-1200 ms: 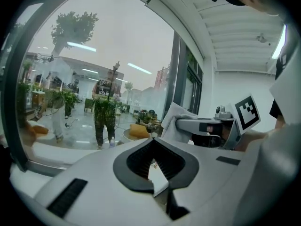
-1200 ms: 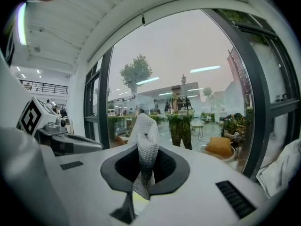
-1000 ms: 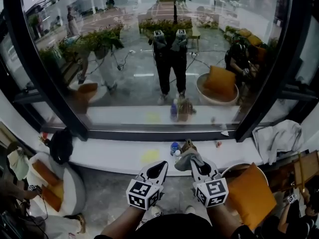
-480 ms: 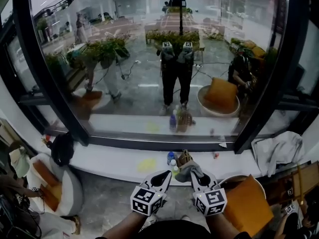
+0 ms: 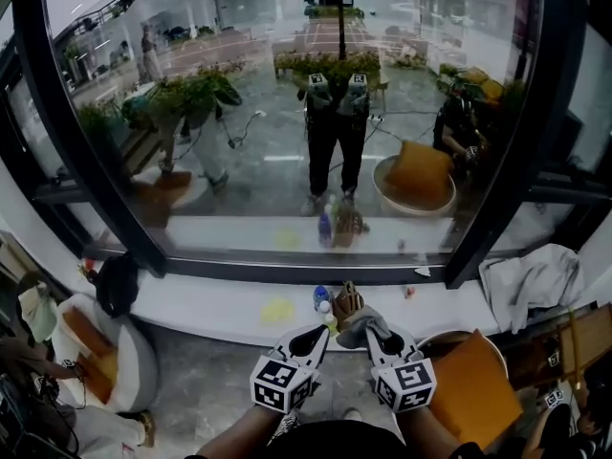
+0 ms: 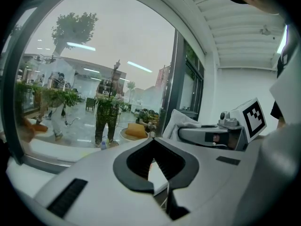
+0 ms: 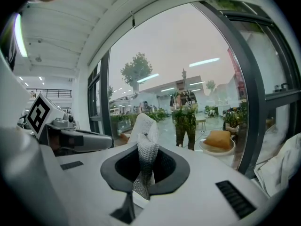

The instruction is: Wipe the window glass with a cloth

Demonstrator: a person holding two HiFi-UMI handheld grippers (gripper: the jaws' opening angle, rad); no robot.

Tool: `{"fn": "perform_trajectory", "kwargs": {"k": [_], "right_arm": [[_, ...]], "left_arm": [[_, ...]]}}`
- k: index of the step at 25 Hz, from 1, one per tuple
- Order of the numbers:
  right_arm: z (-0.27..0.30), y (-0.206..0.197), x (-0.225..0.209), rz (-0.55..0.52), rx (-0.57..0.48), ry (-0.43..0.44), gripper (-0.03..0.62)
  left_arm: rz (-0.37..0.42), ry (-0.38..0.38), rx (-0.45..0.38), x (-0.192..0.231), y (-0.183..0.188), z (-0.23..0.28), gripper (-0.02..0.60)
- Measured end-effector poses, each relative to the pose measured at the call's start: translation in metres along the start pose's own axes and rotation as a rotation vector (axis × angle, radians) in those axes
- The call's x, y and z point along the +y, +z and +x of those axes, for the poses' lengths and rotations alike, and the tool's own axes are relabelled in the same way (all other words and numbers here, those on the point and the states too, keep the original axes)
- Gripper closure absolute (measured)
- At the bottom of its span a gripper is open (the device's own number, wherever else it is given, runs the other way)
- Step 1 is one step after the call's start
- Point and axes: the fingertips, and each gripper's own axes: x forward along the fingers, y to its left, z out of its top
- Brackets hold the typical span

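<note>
The big window glass (image 5: pixel 258 151) fills the upper head view and mirrors a standing person with both grippers. Low in that view my right gripper (image 5: pixel 369 331) is shut on a bunched grey cloth (image 5: pixel 356 319). In the right gripper view the mesh cloth (image 7: pixel 146 140) sticks up out of the closed jaws, with the glass (image 7: pixel 197 79) some way ahead. My left gripper (image 5: pixel 312 338) sits just left of it, shut with nothing held. In the left gripper view its jaws (image 6: pixel 153 144) meet, and the glass (image 6: pixel 94 79) lies ahead to the left. Neither gripper touches the glass.
A white sill (image 5: pixel 201 299) runs under the black window frame (image 5: pixel 287 268). On it stand a spray bottle (image 5: pixel 322 300), a brown object (image 5: pixel 346 298) and a yellow patch (image 5: pixel 277 310). A white cloth (image 5: pixel 526 275) lies at right, an orange cushion (image 5: pixel 470 379) below it, a round seat (image 5: pixel 96 361) at left.
The head view has tilted up a little, so more glass shows. Both grippers stay low and shut, slightly closer together; the cloth remains in the right one.
</note>
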Motion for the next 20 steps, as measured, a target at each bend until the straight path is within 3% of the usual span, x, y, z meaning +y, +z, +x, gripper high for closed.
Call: {"fn": "perform_trajectory", "kwargs": {"k": [20], "right_arm": [[0.003,0.002,-0.016,0.008,-0.002,-0.01,0.553]], "left_arm": [[0.031,-0.031,0.006,-0.004,0.001,0.019,0.574]]}}
